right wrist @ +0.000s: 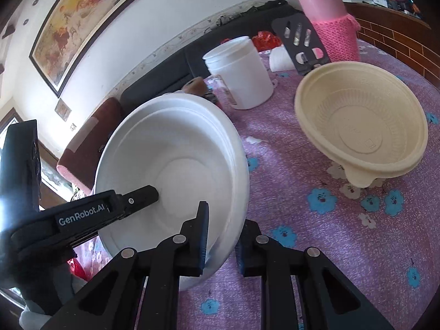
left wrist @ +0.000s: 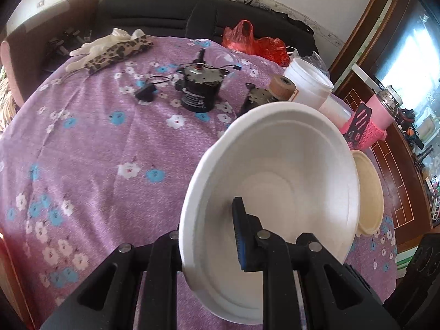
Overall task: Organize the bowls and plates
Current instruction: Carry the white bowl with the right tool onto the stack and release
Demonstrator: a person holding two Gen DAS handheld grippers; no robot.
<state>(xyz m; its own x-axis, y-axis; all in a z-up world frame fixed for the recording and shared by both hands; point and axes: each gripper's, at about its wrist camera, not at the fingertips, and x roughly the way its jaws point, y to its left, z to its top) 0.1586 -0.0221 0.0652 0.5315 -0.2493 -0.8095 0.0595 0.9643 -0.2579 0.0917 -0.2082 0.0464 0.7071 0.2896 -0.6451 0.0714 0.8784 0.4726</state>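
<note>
A white foam bowl [left wrist: 288, 170] [right wrist: 176, 159] is held tilted above the purple flowered tablecloth [left wrist: 96, 151], its inside facing both cameras. My left gripper [left wrist: 209, 244] is shut on its near rim: one finger [left wrist: 239, 231] lies inside the bowl, the other is hidden behind the wall. In the right wrist view the left gripper's finger [right wrist: 143, 194] reaches into the bowl from the left. My right gripper [right wrist: 221, 244] is shut on the bowl's lower rim, one pad inside and one outside. A cream plastic bowl [right wrist: 363, 126] [left wrist: 368, 192] sits on the cloth to the right, apart from both.
A white plastic tub [right wrist: 242, 74] [left wrist: 308, 82], a pink knitted bottle [right wrist: 330, 22] and a black slotted piece [right wrist: 299, 41] stand behind the bowls. Two black motors [left wrist: 198, 90], a tape roll [left wrist: 283, 88], gloves on leopard cloth [left wrist: 115, 49] and a red bag [left wrist: 247, 41] lie farther back.
</note>
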